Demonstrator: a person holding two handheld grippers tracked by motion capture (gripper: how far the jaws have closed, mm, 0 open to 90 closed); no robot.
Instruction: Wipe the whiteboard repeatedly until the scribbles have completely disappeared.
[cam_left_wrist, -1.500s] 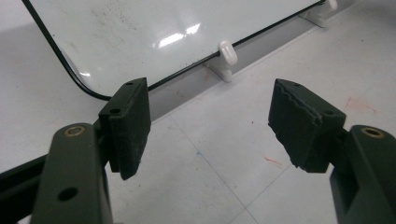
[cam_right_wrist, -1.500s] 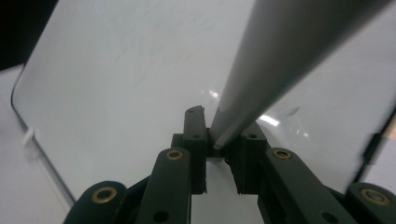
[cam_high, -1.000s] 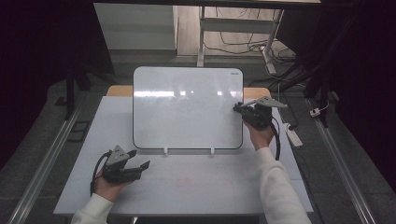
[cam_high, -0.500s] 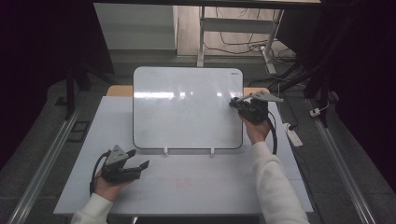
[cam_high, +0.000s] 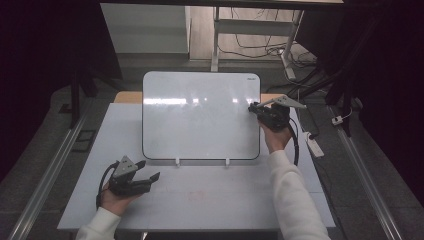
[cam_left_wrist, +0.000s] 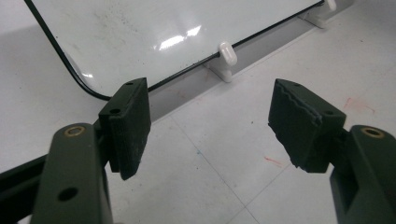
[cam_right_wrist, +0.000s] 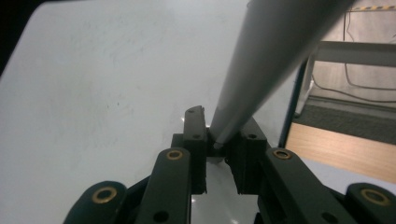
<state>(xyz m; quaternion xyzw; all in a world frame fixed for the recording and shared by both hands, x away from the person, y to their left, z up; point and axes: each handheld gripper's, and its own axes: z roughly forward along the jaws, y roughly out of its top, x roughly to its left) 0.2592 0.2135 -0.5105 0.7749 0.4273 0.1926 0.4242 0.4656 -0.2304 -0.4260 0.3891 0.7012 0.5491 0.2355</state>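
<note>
Whiteboard (cam_high: 200, 117) is standing glossy and blank; we're clamping a grey pen (cam_right_wrist: 271, 60) right, left jaws apart.

whiteboard (cam_high: 200, 115): we've got a white board with a thin black rim and rounded corners, propped tilted on two small white feet (cam_left_wrist: 227, 52), mid-frame on the table. Surface looks blank, just glare.

grey marker (cam_right_wrist: 271, 60): we see a light-grey tapered barrel clamped between the right gripper (cam_right_wrist: 219, 140) jaws, at the board's right edge.
</note>
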